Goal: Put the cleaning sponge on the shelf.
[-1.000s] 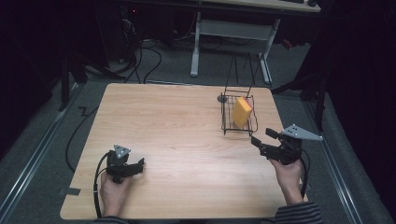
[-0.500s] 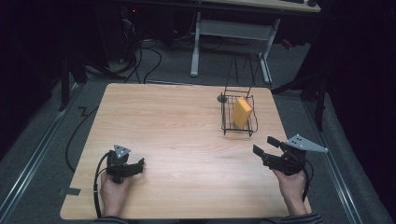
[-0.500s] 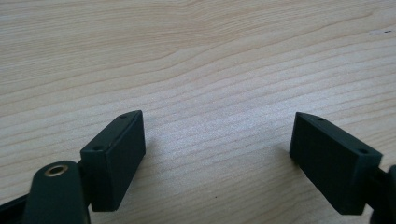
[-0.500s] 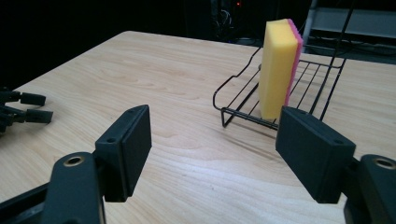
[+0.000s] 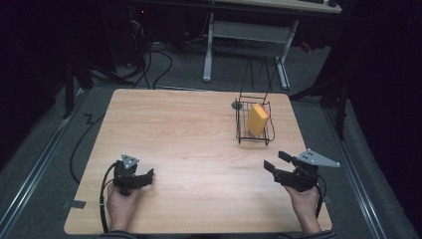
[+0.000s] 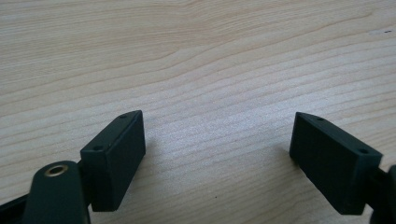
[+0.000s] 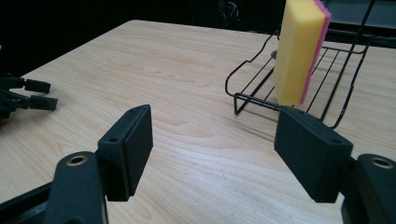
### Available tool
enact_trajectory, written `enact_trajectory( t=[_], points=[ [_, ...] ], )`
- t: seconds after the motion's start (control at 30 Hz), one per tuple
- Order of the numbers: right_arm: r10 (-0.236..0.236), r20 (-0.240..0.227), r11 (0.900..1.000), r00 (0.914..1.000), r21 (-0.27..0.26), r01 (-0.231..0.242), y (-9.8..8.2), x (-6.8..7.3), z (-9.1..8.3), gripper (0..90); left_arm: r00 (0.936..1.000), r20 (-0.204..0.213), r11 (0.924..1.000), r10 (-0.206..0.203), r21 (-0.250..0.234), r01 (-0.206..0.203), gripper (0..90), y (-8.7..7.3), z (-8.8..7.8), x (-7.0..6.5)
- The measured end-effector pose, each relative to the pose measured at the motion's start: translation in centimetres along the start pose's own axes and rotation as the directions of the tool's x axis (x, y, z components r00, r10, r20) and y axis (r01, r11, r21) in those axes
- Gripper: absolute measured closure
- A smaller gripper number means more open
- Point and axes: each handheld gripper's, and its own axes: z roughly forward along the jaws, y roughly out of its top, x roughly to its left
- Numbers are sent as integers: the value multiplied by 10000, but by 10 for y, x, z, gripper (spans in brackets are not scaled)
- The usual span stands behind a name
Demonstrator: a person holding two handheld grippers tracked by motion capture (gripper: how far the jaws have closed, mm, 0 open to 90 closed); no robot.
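High view overlooks whole bench (image 5: pixel 199 129) from above; right gripper view, low, shares rack (image 7: pixel 299 88) (sponge inside).

R gripper (image 5: pixel 276 161) pulled back toward person.

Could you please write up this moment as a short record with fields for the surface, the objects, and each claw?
surface: wooden table
rack: black wire rack, far right part of the table
sponge: yellow sponge with pink backing, standing on edge in the rack
left claw: open, low over bare wood, holding nothing
right claw: open, empty, near the rack
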Motion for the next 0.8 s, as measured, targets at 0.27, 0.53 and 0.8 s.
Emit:
enact_trajectory(
  t=[0.27, 0.53, 0.8],
  points=[
    [32, 54, 10000, 10000, 56, -33, -7, -1, 7, 297, 10000, -1, 10000, 4, 4, -4, 189, 0, 0, 0],
    [83, 24, 9996, 10000, 264, -83, -16, -3, 16, 307, 10000, -3, 10000, 4, 3, -4, 189, 0, 0, 0],
    [140, 62, 9988, 9999, 464, -143, -22, -4, 24, 316, 10000, -2, 10000, 4, 5, -4, 189, 0, 0, 0]
  ],
)
